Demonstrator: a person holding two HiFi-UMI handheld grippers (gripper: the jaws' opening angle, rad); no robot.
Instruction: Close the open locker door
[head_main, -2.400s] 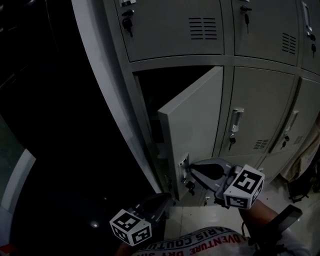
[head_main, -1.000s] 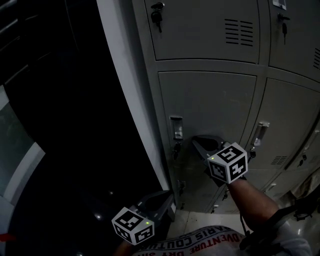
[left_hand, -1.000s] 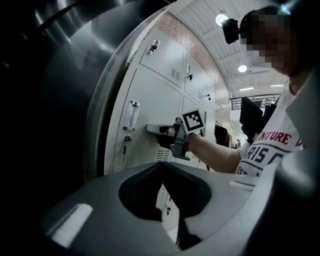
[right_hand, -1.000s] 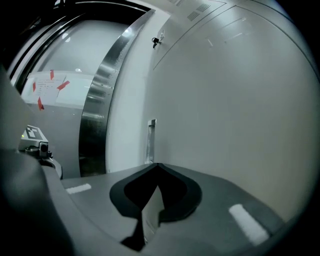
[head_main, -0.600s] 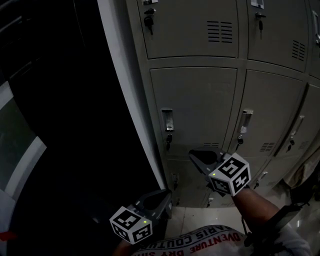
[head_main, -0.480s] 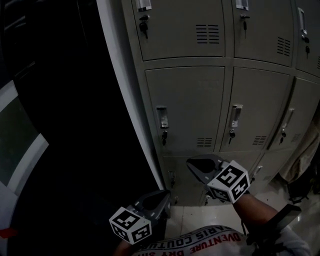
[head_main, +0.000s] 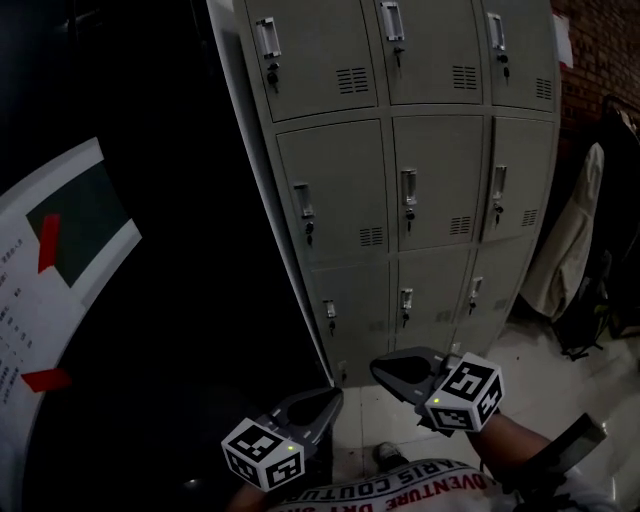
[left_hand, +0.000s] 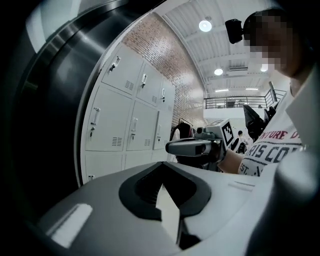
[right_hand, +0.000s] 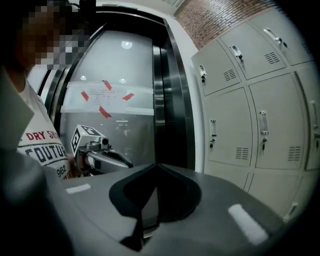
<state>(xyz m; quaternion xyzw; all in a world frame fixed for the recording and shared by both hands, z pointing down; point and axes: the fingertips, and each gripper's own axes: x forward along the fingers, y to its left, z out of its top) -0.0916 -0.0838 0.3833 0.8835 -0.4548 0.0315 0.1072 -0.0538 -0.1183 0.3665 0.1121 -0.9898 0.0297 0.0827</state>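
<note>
The grey locker bank stands ahead with every door flush. The middle-row leftmost door is closed, its handle near its left edge. My right gripper hangs low, well back from the lockers, jaws shut and holding nothing. My left gripper sits lower left by my shirt, also shut and empty. In the left gripper view my own jaws meet at the tip, with the right gripper beyond. In the right gripper view the jaws touch, and the left gripper shows at the left.
A dark glossy wall runs along the left, bearing a white notice with red tape. A pale coat and dark bags hang right of the lockers. A light tiled floor lies below, and a shoe shows near my shirt.
The locker door swung from open to closed under the right gripper's push. Since then the right gripper has drawn back and down, and the head view has pulled away, so more lockers show.
</note>
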